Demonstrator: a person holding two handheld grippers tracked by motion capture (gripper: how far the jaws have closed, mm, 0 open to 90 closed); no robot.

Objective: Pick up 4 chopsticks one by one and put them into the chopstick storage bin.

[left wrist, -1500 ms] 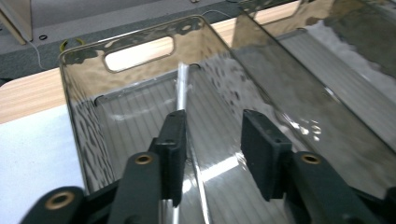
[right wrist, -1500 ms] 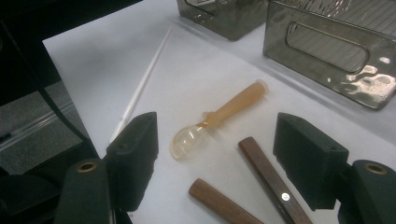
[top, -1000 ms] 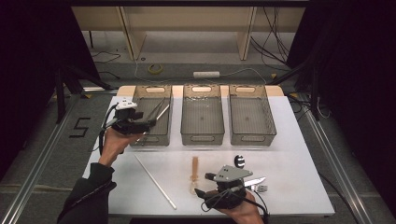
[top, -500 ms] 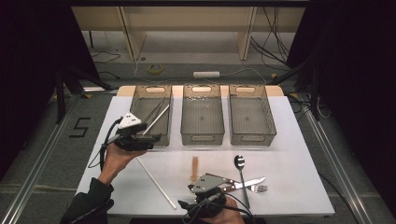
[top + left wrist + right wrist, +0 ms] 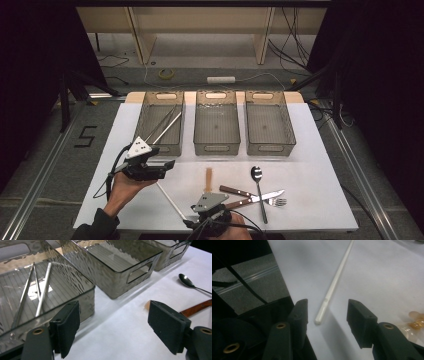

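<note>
we are sorting loose tableware into the three grey bins. since a second ago both hands have come back toward the near edge of the table. our left gripper [image 5: 167, 164] has drawn away from the left bin [image 5: 145, 117] at 11 o'clock, where metal chopsticks [image 5: 167, 122] now lie inside. its jaws have just been opening and stand released with nothing between them; in the left gripper view the pads [image 5: 67, 326] frame bare white table.

our right gripper [image 5: 205, 212] has dropped low at 6 o'clock over the near end of the white chopstick [image 5: 334, 282], which lies flat on the table, running from 6 toward 10 o'clock, well apart from any bin. its jaws have just been closing, and in the right gripper view the stick's rounded tip sits between them, but a clear gap remains on both sides, so it is not grasped yet.

we judge the left hand's drop is finished and the white chopstick is next; it probably belongs in the left bin with the others. from above the tip is hidden by the gripper body, so how squarely we straddle it is hard to say.

the spoon [image 5: 257, 175], knife [image 5: 250, 200] and fork [image 5: 277, 202] wait at 4 o'clock; the middle bin [image 5: 216, 145] and right bin [image 5: 270, 147] hold nothing yet.
</note>
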